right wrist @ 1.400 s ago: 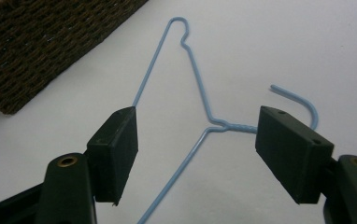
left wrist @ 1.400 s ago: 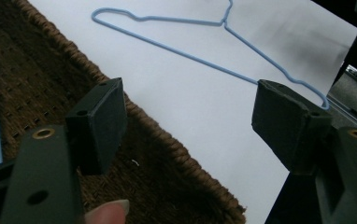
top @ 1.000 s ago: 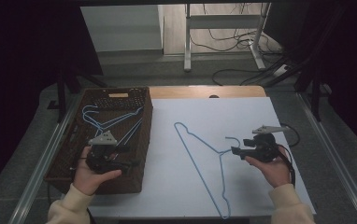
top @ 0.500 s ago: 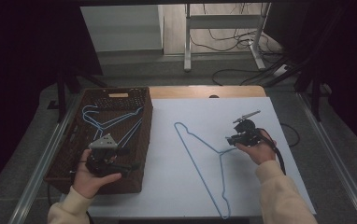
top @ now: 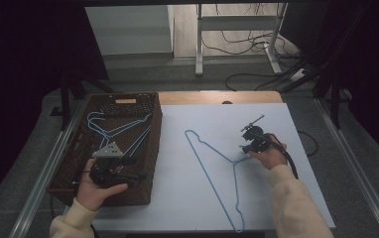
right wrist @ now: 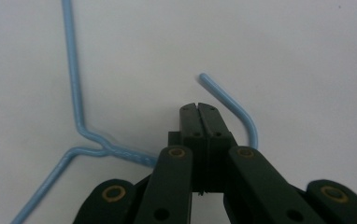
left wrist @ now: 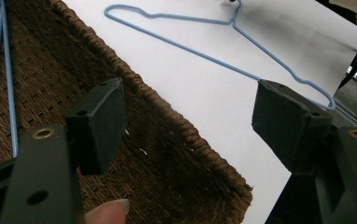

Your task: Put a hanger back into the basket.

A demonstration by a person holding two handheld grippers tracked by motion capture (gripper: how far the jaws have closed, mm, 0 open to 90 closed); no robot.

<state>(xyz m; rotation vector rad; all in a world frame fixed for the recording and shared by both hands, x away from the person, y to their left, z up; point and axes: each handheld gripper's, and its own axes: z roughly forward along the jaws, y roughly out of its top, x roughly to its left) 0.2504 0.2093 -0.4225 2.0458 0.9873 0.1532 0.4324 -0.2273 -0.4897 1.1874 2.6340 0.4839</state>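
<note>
A blue wire hanger (top: 234, 162) lies flat on the white table top, hook toward the right. My right gripper (top: 246, 143) is down at that hook. In the right gripper view its jaws (right wrist: 197, 109) are shut, their tips inside the hook's curve, and the hanger (right wrist: 72, 70) wire runs underneath them; I see no wire between the pads. My left gripper (top: 134, 168) hovers open over the near right corner of a brown woven basket (top: 153, 148). Its wide-apart jaws (left wrist: 193, 100) frame the basket rim (left wrist: 167, 126), with the hanger (left wrist: 186, 47) beyond.
More blue hangers (top: 123, 129) lie inside the basket, seen also as blue wires (left wrist: 6, 70) in the left gripper view. A black cable (top: 290, 161) trails from the right gripper. Behind the table are a metal stand (top: 199, 44) and floor cables (top: 257, 74).
The right hand has moved left and farther away, bringing its gripper onto the hanger's hook. The hanger and the left gripper have stayed where they were.
</note>
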